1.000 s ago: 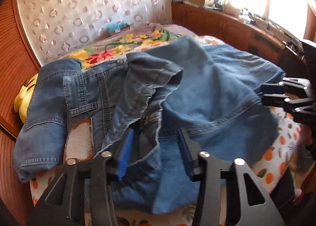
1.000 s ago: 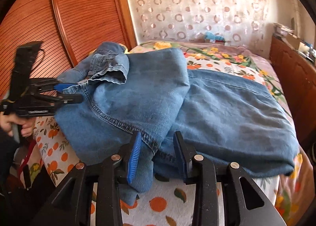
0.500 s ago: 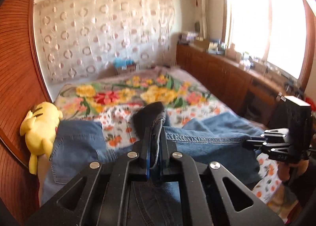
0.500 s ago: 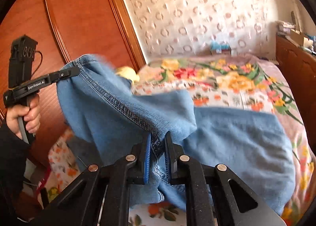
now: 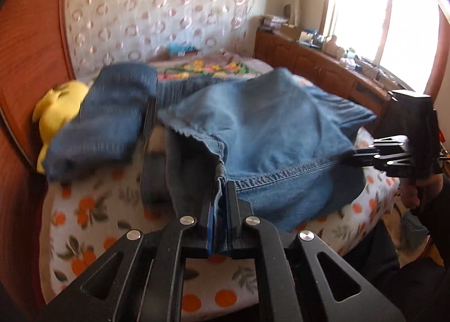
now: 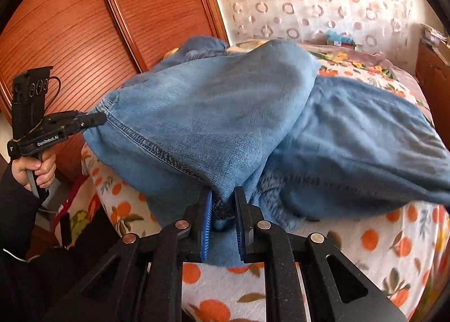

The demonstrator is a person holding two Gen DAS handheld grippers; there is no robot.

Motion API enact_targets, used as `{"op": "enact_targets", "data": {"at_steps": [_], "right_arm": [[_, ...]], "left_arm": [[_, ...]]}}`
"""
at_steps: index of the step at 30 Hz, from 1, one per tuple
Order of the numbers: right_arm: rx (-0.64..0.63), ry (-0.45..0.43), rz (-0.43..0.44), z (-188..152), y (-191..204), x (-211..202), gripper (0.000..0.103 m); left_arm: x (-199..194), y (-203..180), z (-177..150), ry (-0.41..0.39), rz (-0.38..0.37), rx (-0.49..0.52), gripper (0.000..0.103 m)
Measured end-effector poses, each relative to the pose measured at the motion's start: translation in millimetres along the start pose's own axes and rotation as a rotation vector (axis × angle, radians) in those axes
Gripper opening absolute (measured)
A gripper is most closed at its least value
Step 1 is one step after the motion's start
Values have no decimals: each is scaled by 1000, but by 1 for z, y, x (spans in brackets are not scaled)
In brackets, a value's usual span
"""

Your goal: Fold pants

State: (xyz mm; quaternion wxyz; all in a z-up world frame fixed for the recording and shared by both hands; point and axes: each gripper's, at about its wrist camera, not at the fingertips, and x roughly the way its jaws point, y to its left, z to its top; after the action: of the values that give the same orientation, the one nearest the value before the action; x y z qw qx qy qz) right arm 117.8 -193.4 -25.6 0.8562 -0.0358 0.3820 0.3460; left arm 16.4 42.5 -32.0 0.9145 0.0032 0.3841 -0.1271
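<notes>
Your left gripper (image 5: 218, 218) has its fingers (image 5: 208, 223) clamped on a stitched hem edge of the blue denim pants (image 5: 270, 136), with only a thin fold of cloth between the blue pads. Your right gripper (image 6: 222, 218) holds the same hem further along; its fingers (image 6: 206, 223) stand slightly wider because a thicker bunch of seam sits between them. The right jaws have just been closing and have since eased open a little, with denim between them throughout.

Keep the hem taut between the two grips, as the straight stitched line running from one gripper to the other shows. Hold both grippers level with each other so the lifted panel hangs evenly. Judge the fold line before you lower: the raised layer should come down square on the layer beneath, not skewed.

The pants lie across the near end of the bed with the orange-print sheet (image 6: 379, 251), one panel lifted above the sheet and the rest spread toward the right edge. A bunched denim portion (image 5: 107, 122) rests near the left edge, beside a yellow plush toy (image 5: 56, 114). Avoid dragging that portion as you carry the hem across.
</notes>
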Motion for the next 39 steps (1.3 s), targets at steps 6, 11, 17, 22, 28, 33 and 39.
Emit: {"op": "enact_targets", "data": {"at_steps": [6, 11, 17, 22, 28, 33, 39], "right_arm": [[11, -35, -16, 6, 0, -16, 20], [24, -97, -55, 4, 5, -32, 21], [27, -145, -111, 22, 5, -25, 24], [13, -141, -157, 47, 5, 4, 24], [-6, -99, -211, 83, -27, 28, 49], [-1, -48, -209, 93, -32, 52, 50], [34, -4, -180, 102, -46, 73, 50]], "left_arm": [[-1, 16, -7, -9, 25, -60, 18], [-16, 31, 2, -79, 7, -93, 54], [15, 35, 49, -77, 35, -36, 54], [73, 43, 89, 8, 65, 39, 54], [109, 55, 95, 98, 108, 65, 54], [117, 63, 85, 116, 101, 55, 54], [102, 55, 79, 47, 88, 91, 34]]}}
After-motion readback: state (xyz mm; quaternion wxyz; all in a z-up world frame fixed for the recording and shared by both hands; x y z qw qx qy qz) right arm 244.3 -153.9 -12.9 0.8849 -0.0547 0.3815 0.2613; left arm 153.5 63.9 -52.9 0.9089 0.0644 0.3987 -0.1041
